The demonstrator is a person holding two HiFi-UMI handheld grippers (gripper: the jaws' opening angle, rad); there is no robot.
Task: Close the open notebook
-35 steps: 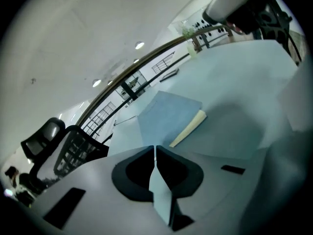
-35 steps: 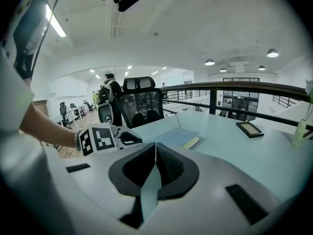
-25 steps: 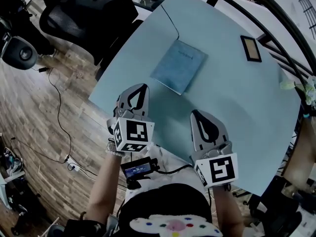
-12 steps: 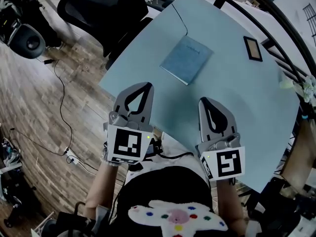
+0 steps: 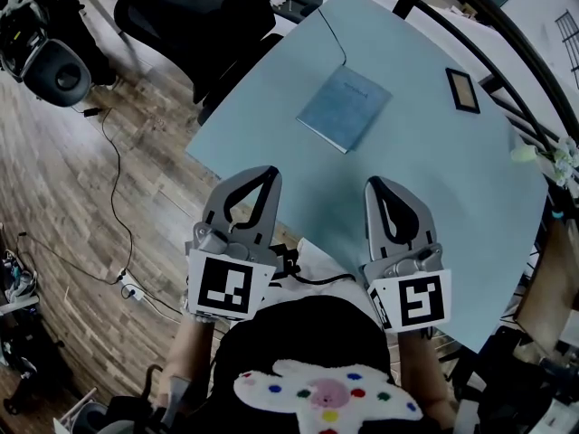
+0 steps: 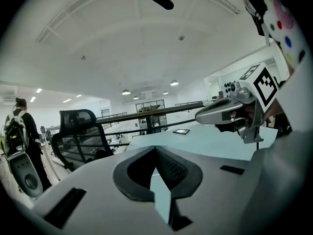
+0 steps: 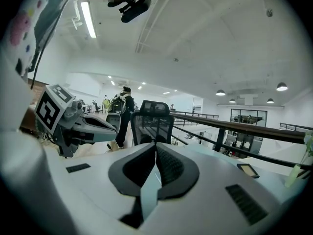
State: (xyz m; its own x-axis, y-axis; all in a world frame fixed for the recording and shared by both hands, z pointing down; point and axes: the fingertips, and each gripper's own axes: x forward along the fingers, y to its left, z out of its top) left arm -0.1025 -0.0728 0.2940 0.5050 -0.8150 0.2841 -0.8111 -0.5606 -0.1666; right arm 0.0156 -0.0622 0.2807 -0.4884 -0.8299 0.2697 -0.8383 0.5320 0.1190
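Both grippers, the left gripper point(image 5: 262, 177) and the right gripper point(image 5: 382, 186), hover at the near edge of the table point(image 5: 434, 170) with jaws pressed together on nothing, well apart from the notebook point(image 5: 345, 108) lying mid-table with its cover apparently shut, so closing seems done and only staying clear remains.

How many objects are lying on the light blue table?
2. A closed blue notebook lies near the middle of the table, and a small dark-framed rectangle lies toward its far right edge. The near edge is partly covered, so something small may be hidden.
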